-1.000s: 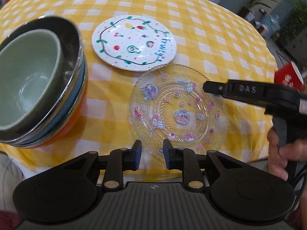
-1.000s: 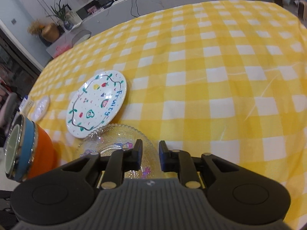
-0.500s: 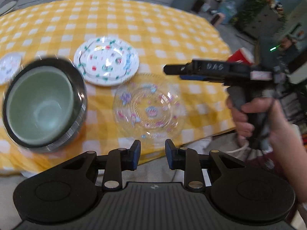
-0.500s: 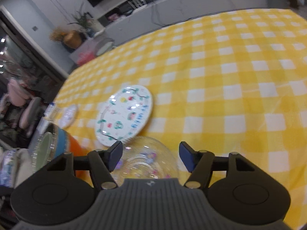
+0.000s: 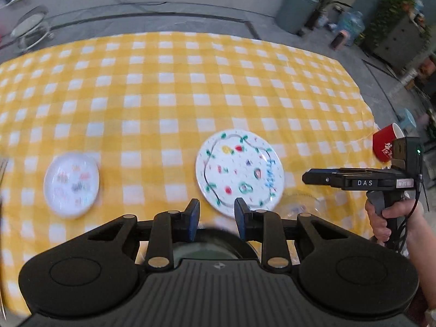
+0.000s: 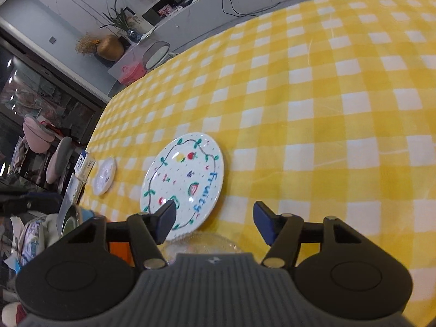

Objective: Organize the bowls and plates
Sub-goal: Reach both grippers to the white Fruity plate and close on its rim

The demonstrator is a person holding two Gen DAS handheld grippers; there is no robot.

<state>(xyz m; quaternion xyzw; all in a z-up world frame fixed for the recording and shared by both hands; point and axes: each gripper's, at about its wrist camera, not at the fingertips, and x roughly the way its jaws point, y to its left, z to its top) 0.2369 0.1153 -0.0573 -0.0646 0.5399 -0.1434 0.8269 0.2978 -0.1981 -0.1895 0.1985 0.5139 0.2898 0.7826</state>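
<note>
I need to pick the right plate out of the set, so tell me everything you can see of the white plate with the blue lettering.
The white plate is round and glossy, seemingly ceramic, with a shallow rim. A dark wavy vine with green leaves rings painted fruits, small dots and blue handwriting along one side. It lies flat, face up, on the yellow checked tablecloth. Neither gripper touches it. The clear glass plate sits at its near edge; contact is unclear.
</note>
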